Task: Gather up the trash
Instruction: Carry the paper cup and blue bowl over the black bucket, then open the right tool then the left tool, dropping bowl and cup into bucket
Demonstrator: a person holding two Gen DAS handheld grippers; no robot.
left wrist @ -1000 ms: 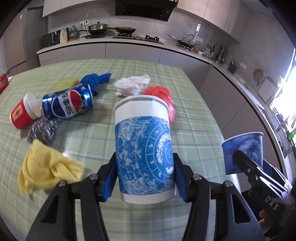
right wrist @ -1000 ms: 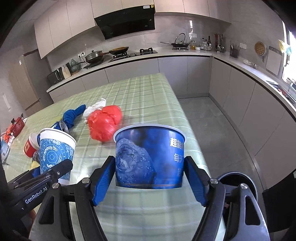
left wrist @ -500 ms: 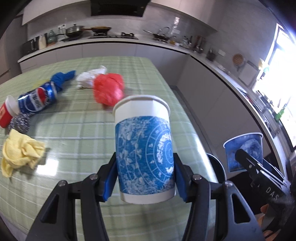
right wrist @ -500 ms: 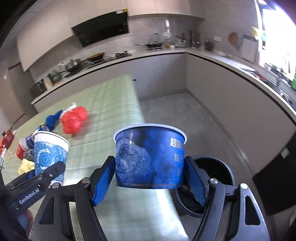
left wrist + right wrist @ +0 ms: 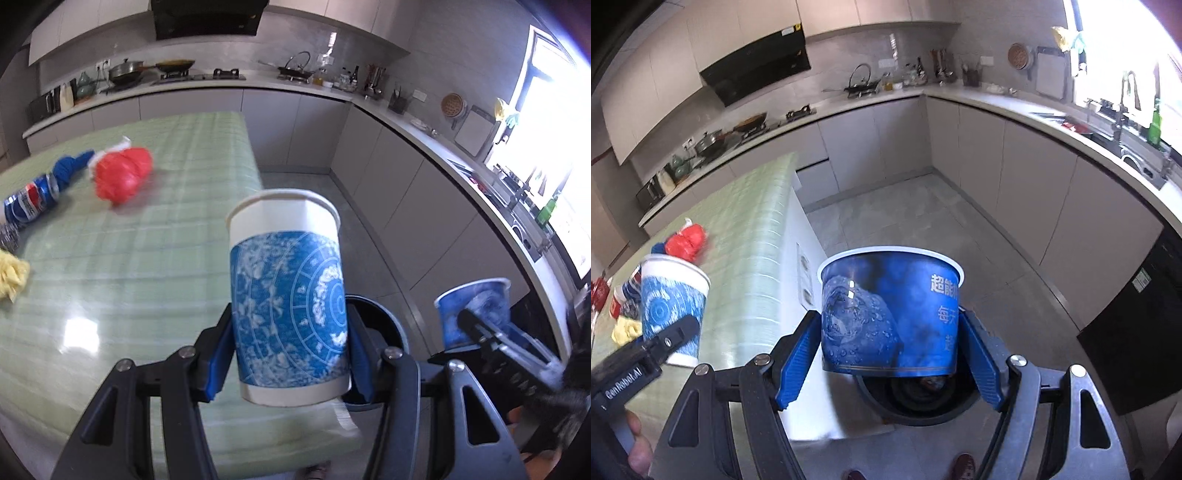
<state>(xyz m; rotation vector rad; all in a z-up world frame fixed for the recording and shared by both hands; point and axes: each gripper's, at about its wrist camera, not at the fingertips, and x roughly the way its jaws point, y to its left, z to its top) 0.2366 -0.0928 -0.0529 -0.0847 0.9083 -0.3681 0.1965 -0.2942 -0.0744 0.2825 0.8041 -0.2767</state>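
My left gripper (image 5: 290, 354) is shut on a tall white paper cup with a blue pattern (image 5: 288, 299), held upright over the right end of the green table (image 5: 110, 280). It also shows in the right wrist view (image 5: 672, 306). My right gripper (image 5: 890, 356) is shut on a wide blue paper bowl (image 5: 890, 314), held above a round black trash bin (image 5: 916, 398) on the floor. The bin (image 5: 384, 325) shows partly behind the cup in the left wrist view, and the blue bowl (image 5: 476, 314) shows at the right.
On the table lie a red plastic bag (image 5: 123, 179), a blue cloth (image 5: 70, 168), a Pepsi can (image 5: 27, 203), a steel scourer (image 5: 7, 236) and a yellow cloth (image 5: 11, 273). Grey cabinets and a counter ring the floor (image 5: 923, 221).
Both grippers have swung right with their cups, off the table's middle toward the floor. The trash bin has come into view under the blue bowl.
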